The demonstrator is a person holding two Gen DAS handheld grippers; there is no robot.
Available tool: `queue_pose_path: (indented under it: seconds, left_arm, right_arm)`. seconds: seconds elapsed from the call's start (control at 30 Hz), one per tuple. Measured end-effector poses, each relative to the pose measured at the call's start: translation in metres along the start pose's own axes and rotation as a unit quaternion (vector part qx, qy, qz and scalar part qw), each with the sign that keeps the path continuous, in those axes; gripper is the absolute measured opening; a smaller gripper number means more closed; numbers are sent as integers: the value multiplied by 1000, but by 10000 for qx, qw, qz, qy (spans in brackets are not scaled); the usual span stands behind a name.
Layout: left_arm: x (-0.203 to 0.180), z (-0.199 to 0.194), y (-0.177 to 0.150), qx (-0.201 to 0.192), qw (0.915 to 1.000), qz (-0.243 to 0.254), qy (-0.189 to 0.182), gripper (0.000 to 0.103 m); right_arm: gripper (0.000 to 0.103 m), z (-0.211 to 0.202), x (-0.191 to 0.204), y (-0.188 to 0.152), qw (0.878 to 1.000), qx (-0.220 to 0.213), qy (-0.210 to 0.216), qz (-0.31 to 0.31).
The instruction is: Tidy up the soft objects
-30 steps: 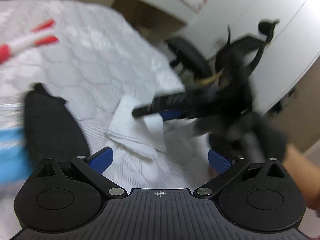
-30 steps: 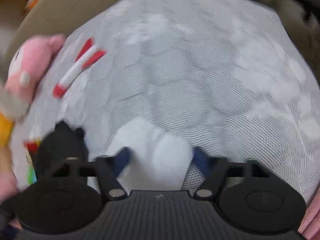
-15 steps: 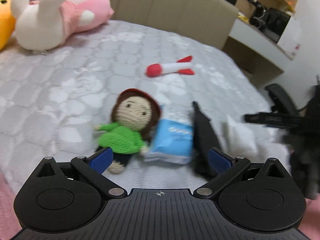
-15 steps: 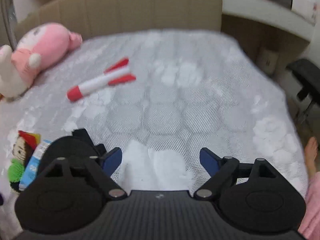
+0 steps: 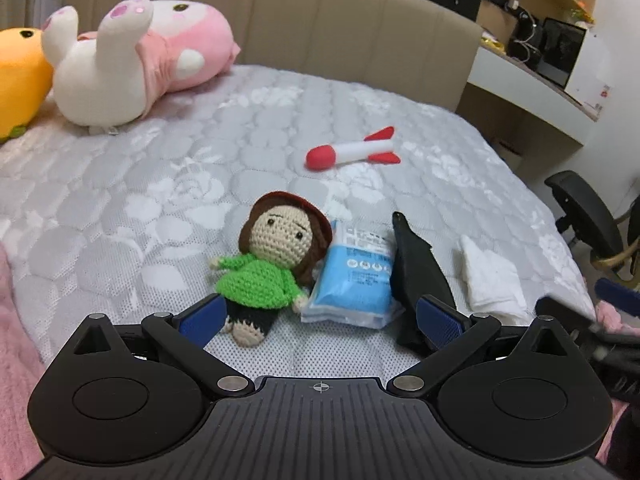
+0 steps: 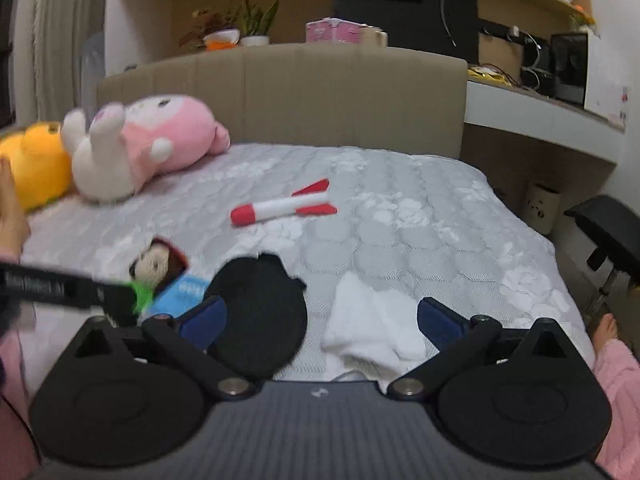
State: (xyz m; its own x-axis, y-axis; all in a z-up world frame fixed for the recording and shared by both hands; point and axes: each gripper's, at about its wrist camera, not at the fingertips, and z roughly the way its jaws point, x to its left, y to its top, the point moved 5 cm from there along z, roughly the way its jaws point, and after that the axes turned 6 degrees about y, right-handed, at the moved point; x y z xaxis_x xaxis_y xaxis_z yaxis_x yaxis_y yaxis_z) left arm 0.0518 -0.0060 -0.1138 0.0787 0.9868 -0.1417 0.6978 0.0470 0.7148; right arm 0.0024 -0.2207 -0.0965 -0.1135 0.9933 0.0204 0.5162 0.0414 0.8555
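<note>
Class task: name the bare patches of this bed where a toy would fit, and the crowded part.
Free: the quilt between pink plush and crochet doll; also right of the foam rocket. Crowded: near edge, where doll, blue packet, black cloth and white cloth lie together.

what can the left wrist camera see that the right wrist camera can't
Only the left wrist view shows the doll's whole body and the full blue packet. Only the right wrist view shows the plants and pink box behind the headboard, and a bare foot. Both show the rocket, pink plush, orange plush, black cloth and white cloth.
</note>
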Motion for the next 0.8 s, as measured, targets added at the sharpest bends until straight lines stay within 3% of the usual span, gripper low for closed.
queue_pose_path:
  seconds: [0.1,0.2,0.3,0.43,0.8]
  left_arm:
    - [0,3,-8,240,9995,-130,-154,103]
    - [-5,7,-15,334,9994,-3,119,103]
    - [-13,9,-19,223,9984,323,400,103]
    - [-19,12,-23,222,9978,491,398,103]
    - [-18,10,-22,180,9964,645,527,103]
  right_arm:
    - [103,13,-1,-12,9983,566,3,97]
    - [103,17,-9,-24,9926,954,2,749]
    - [103,20,-6,-26,9929,941,-64,732]
    - [103,25,-3,-18,9949,761,-153,649]
    - [103,23,4,-24,9946,850,-115,588]
